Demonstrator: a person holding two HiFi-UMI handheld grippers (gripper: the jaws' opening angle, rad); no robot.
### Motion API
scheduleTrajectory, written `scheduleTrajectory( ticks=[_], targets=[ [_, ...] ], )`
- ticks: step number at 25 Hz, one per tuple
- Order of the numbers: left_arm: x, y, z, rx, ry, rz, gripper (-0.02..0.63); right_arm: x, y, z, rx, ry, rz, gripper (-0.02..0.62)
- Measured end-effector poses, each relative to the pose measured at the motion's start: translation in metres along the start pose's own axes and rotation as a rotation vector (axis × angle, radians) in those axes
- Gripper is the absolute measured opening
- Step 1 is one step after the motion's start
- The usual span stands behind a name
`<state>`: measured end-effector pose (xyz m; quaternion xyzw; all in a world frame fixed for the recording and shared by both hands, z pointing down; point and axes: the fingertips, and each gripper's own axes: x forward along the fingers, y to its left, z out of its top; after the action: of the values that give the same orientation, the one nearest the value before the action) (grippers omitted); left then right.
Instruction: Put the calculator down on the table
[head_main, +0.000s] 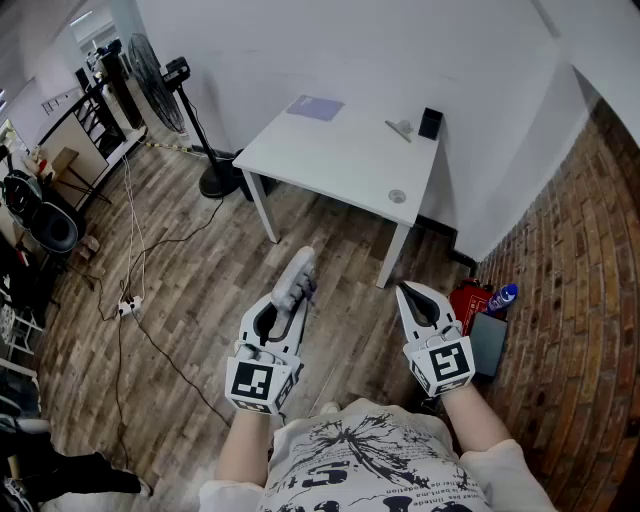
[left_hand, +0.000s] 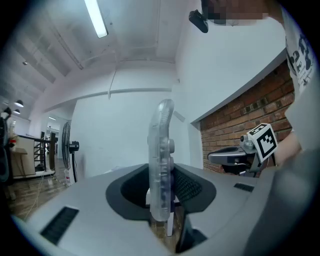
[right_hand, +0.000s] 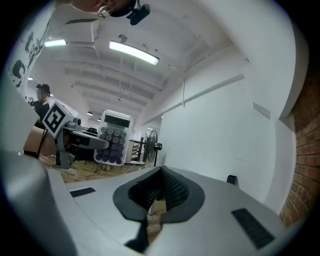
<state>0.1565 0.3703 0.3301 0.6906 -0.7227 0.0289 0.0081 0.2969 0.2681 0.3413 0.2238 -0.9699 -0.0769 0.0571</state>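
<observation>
1. Left tongs (left_hand: 162, 172) are clamping the calculator (left_hand: 161, 160) by one end, pads pressing on both faces. Opening is approx. mid-width and filled by the case.
2. In the left gripper view the calculator is standing up edge-on out of the tongs. In the right gripper view its key face w/ dark round buttons is showing.
3. Calculator is hanging in the air over the wood floor (head_main: 200, 280), close in front of the person and well apart from the worktop (head_main: 330, 160), so not resting on it.
4. Right tongs (head_main: 405, 292) are sitting closed, tips meeting, nothing btwn them and touching nothing.
5. Count: 2 tongs, 1 calculator, 1 white worktop.
6. 4 small things are lying on the worktop: 1 purple sheet (head_main: 315, 107), 1 black box (head_main: 431, 122), 1 grey bit (head_main: 400, 129), 1 round disc (head_main: 397, 196).
7. 1 fan (head_main: 160, 72) is standing left of the worktop, and 1 blue bottle (head_main: 503, 296) is lying by the brick wall (head_main: 590, 250).
</observation>
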Motion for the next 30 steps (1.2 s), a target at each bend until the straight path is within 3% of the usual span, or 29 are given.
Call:
scheduleTrajectory(
  ticks=[10,19,25,30],
  targets=[
    [-0.005,0.034,0.001,-0.014,0.001,-0.025,0.133,0.029,0.018,0.004,-0.013,0.005,-0.018,0.012],
    [-0.005,0.073,-0.015,-0.028,0.003,-0.036,0.133,0.055,0.03,-0.005,0.064,0.009,-0.051,0.014],
    [0.023,0.098,-0.027,-0.035,0.049,-0.015,0.133,0.094,0.012,-0.022,0.098,0.047,-0.049,0.015],
    [0.078,0.112,-0.034,-0.037,0.054,-0.001,0.133,0.146,-0.021,-0.039,0.11,0.047,-0.006,0.015]
  ],
)
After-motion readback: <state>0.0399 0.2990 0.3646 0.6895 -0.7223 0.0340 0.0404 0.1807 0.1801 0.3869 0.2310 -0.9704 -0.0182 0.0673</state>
